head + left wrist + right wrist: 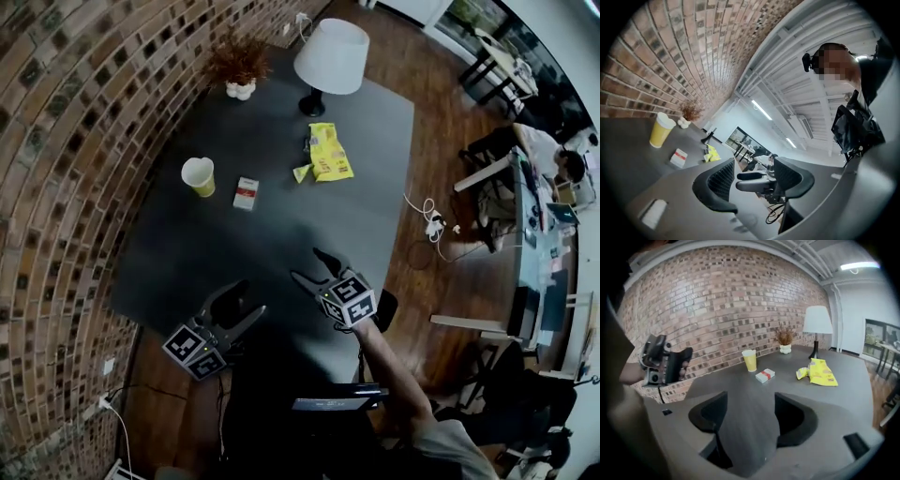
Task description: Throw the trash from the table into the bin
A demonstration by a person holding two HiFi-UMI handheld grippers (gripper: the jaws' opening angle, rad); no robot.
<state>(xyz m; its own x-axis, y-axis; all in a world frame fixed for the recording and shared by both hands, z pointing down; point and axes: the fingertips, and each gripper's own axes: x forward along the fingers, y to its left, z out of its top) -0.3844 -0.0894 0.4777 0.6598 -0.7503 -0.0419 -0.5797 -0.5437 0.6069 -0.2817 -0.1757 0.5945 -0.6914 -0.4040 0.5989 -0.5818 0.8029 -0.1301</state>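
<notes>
The table (281, 225) is a flat, matte, dark grey slab set against a curving wall of rough red-brown brick (75, 141). The trash lies on its far half: a tapered yellow paper cup (199, 176) with a white rim stands upright towards the wall, and a small flat white carton (246, 192) with a red band lies just beside it. Farther right, a crinkled, glossy yellow snack bag (329, 152) lies flat, with a small folded yellow scrap (301, 172) touching its near left corner. Behind the bag stands a lamp (332, 56) with a smooth white conical shade on a dark stem, and at the far left corner a dry, spiky brown plant (239, 66) sits in a small white pot. Both tools are over the near edge of the table, well apart from all the trash. The left tool (242, 302) has its curved black jaws, ribbed on their inner faces, standing apart with nothing between them. The right tool (311, 265) likewise has its jaws spread wide, with only bare table showing between them.
</notes>
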